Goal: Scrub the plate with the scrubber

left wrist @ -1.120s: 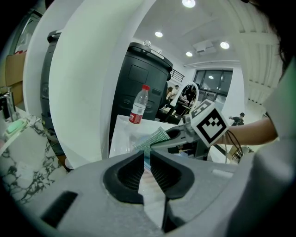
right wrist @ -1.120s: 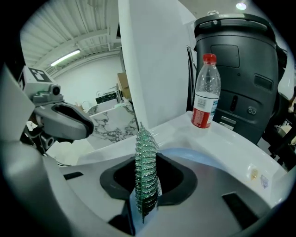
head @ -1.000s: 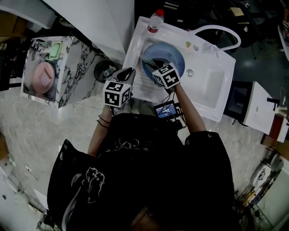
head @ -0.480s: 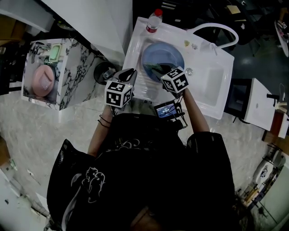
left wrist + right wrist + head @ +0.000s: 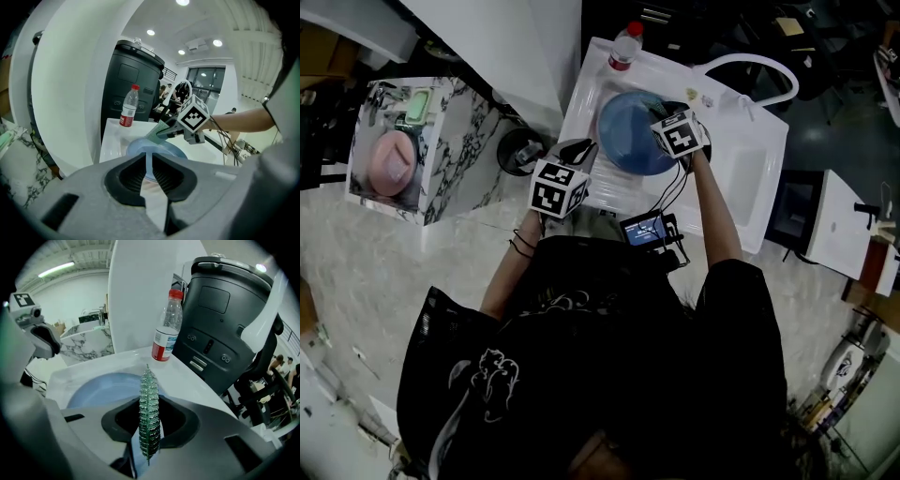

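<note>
A round blue plate (image 5: pixel 630 131) lies in the basin of the white sink (image 5: pixel 741 159). My right gripper (image 5: pixel 664 133) is over the plate's right side, shut on a green scrubber (image 5: pixel 149 404) that stands edge-on between the jaws. From the left gripper view the scrubber (image 5: pixel 161 131) points down at the plate (image 5: pixel 161 151); whether it touches is not clear. My left gripper (image 5: pixel 581 148) hangs just off the plate's left rim. Its jaws (image 5: pixel 149 165) stand close together with only a thin slit and nothing in them.
A clear bottle with a red cap (image 5: pixel 623 44) stands on the sink's far left corner. A black bin (image 5: pixel 220 310) rises behind the sink, a white hose (image 5: pixel 750 61) arcs over its far side. A marbled box (image 5: pixel 394 150) sits to the left.
My right gripper has carried the scrubber from the plate's near middle to its far right side. The left gripper has edged a little closer to the plate's left rim.
</note>
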Demonstrator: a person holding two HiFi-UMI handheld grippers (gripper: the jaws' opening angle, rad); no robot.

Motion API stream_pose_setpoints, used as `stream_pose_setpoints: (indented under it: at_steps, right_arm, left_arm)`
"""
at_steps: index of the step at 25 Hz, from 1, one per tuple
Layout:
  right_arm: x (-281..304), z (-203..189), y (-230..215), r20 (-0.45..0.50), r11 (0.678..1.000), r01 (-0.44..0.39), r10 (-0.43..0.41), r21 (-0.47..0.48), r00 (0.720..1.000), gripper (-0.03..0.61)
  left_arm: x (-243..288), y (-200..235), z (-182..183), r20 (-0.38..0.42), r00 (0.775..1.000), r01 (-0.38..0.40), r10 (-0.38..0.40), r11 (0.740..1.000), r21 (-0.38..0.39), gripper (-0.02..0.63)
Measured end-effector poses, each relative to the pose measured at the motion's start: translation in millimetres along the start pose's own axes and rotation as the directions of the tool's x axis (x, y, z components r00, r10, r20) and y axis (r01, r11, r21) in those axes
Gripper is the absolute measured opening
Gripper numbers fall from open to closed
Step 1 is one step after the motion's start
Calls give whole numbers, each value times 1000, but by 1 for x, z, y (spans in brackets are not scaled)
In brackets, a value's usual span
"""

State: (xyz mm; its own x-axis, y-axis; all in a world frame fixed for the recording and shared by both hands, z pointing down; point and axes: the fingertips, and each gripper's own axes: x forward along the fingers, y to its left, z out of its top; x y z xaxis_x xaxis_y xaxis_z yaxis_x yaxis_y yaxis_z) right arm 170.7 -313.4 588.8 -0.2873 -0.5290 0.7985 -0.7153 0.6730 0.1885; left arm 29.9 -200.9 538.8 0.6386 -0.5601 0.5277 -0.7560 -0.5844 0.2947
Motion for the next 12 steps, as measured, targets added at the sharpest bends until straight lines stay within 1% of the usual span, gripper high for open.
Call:
stream_pose_setpoints:
  at_steps: [3,5,7,10,12]
  right_arm:
    - [10,0,-14,-53,994,50,-55,-95,997,90]
    - [18,-1,-16,-85,988,58,-70,-144,994,91]
    - [23,-3,-11,-100,988,43,-59,-149,993,90]
    - [31,-6,0,-105,993,18,-30,-118,994,91]
    - [33,-7,7,-112,991,6,-21,-131,994,91]
  left_arm:
    - [0,-3,-1,2,1000,4,-4,1000,-5,34]
    - [-1,-4,-2,-1,1000,3,-3,1000,-6,34]
    - [-3,-6,-4,-4,1000,2,-2,1000,-8,34]
    - [-7,-4,-7,-5,1000,-5,5,1000,-16,34]
    - [-10,-1,-10,-4,1000,-12,12,1000,-26,34]
